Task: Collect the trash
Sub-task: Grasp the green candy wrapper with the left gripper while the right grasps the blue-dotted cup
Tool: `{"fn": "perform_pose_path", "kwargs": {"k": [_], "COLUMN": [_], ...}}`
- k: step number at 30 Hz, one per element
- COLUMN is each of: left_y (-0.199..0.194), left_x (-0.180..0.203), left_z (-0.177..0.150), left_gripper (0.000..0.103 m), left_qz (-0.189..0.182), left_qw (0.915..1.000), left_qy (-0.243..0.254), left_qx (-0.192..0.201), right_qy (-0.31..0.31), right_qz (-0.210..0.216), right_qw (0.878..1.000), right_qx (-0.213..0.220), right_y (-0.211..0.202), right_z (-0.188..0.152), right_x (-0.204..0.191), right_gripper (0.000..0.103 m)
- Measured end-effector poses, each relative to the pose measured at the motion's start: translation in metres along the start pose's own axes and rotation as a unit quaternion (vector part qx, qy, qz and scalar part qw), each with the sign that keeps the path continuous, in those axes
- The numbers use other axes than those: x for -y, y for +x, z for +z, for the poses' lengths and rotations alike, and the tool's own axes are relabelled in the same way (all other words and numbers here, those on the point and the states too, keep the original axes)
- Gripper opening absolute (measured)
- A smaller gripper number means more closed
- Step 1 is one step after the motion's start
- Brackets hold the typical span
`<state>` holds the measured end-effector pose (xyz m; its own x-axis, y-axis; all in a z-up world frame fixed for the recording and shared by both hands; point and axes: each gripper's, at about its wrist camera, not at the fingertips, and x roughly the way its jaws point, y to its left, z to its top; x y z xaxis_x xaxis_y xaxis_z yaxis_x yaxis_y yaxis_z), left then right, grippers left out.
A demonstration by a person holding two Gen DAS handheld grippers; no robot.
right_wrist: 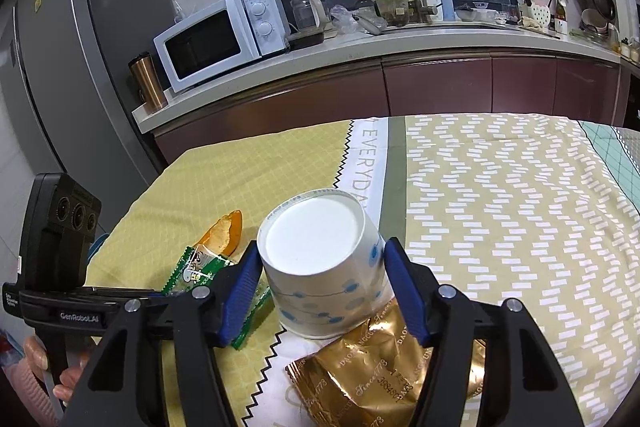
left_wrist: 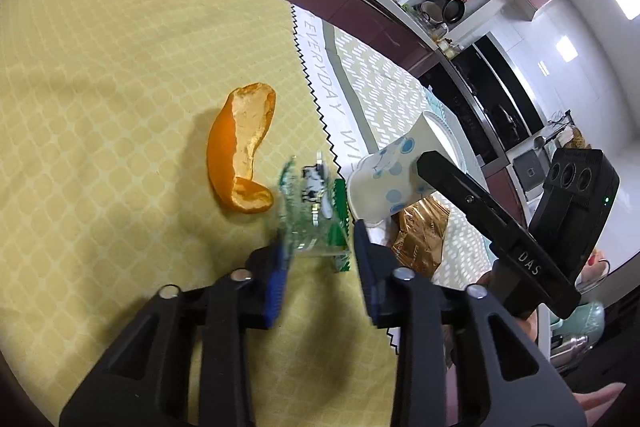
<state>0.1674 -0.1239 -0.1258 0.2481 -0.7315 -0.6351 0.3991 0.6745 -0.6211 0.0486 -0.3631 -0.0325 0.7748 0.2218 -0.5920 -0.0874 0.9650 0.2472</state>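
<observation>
1. Left wrist view: green wrapper (left_wrist: 316,215) on the yellow cloth (left_wrist: 100,87), between the left gripper (left_wrist: 316,247) pads, which are narrowed about it; contact is too blurred to tell.
2. Peel (left_wrist: 240,151) lies just beside it, untouched.
3. Right gripper (right_wrist: 320,267) pinches the cup (right_wrist: 324,263), held bottom towards the camera above the gold wrapper (right_wrist: 380,371).
4. Likely risks: the thin wrapper may slip from a shallow pinch (film crumples easily); the tapered cup may slide out; the closely spaced grippers may collide.
</observation>
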Motion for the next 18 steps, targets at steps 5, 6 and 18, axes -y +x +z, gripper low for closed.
{"fn": "perform_pose_path", "kwargs": {"k": [5, 6, 18], "left_y": [-0.002, -0.003, -0.032], "left_x": [-0.003, 0.0, 0.008], "left_z": [-0.007, -0.008, -0.019], "left_gripper": [0.018, 0.016, 0.013], "left_qz": [-0.01, -0.01, 0.006], "left_qw": [0.9999, 0.9999, 0.9991], "left_qy": [0.002, 0.004, 0.029], "left_qx": [0.002, 0.004, 0.03], "right_qy": [0.001, 0.001, 0.005], "right_qz": [0.001, 0.002, 0.028], "right_qw": [1.0, 1.0, 0.999], "right_qx": [0.003, 0.005, 0.016], "right_y": [-0.002, -0.002, -0.011], "right_z": [0.0, 0.0, 0.004], "right_x": [0.0, 0.0, -0.007], "right_gripper": [0.06, 0.06, 0.06]}}
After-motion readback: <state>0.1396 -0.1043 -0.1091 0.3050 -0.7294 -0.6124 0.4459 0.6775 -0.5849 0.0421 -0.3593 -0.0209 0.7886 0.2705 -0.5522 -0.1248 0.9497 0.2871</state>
